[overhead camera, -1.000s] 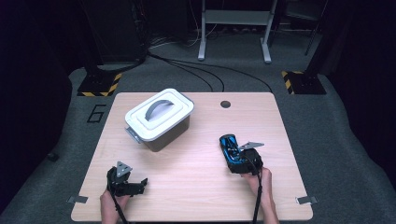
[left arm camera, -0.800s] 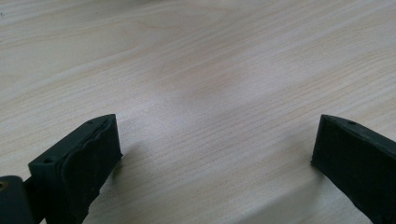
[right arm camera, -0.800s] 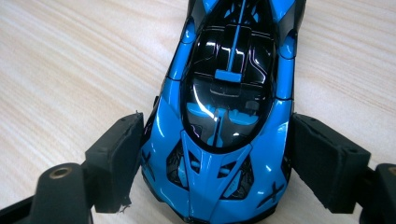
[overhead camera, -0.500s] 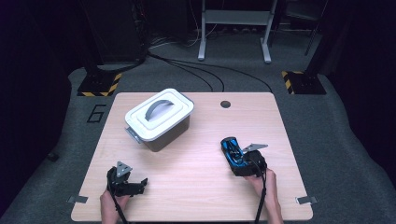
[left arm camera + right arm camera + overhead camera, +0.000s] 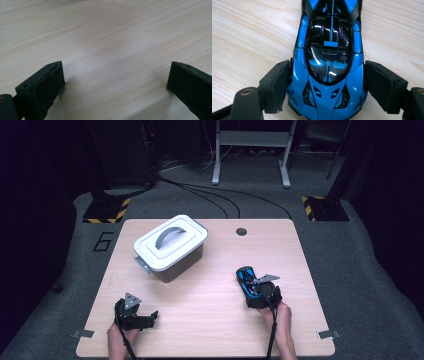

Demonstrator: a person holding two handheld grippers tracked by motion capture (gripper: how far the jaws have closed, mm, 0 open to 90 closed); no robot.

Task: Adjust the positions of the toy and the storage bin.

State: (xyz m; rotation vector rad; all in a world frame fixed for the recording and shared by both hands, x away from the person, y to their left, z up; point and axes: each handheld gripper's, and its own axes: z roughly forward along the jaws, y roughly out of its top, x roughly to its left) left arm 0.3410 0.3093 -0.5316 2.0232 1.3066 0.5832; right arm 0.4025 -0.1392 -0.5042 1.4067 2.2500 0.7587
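The right gripper is clamping the blue toy car by its sides, on the table right of the lidded box, ready for lifting. The left gripper is idling, jaws spread.

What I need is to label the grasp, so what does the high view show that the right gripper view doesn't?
High view: the white lidded box with its grey handle toward the far left, and the left gripper lying open near the table's front edge. Right gripper view: up close, the right gripper with its black jaws against both sides of the blue toy car. Shared: that car and the wooden table.
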